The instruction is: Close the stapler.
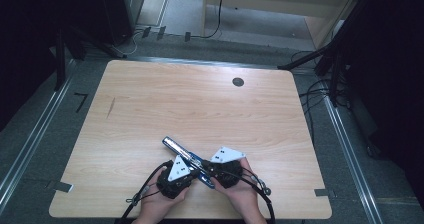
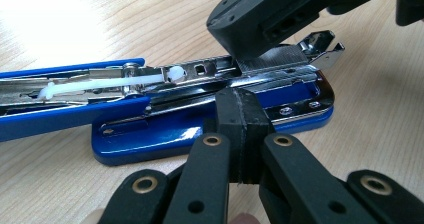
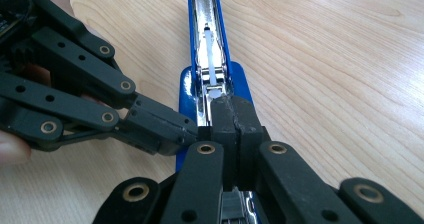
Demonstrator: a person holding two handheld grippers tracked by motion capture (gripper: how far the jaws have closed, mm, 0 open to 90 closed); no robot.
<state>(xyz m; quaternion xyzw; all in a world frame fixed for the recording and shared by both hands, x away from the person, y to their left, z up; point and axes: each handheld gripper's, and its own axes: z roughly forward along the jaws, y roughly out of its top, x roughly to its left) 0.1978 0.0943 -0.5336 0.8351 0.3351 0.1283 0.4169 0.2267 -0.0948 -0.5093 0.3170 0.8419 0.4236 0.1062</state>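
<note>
Currently: blue stapler [image 1: 187, 159] lies opened on the wooden tabletop [image 1: 150, 104], low centre of the high view, lid swung toward upper left. Left gripper [image 2: 243, 115], jaws closed together, tips against the stapler's side at mid frame. Right gripper [image 3: 234, 115], jaws closed together, pressing down on the chrome staple channel [image 3: 209, 44].

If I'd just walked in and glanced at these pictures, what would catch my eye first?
Probably the blue stapler, swung open near the front edge of the wooden table, its shiny metal staple channel bared. Two black claws meet over it, each in one of a person's hands: the left claw shut at the side of the stapler's base, the right claw shut and resting on the channel. The bright white pusher inside the channel also stands out.
</note>
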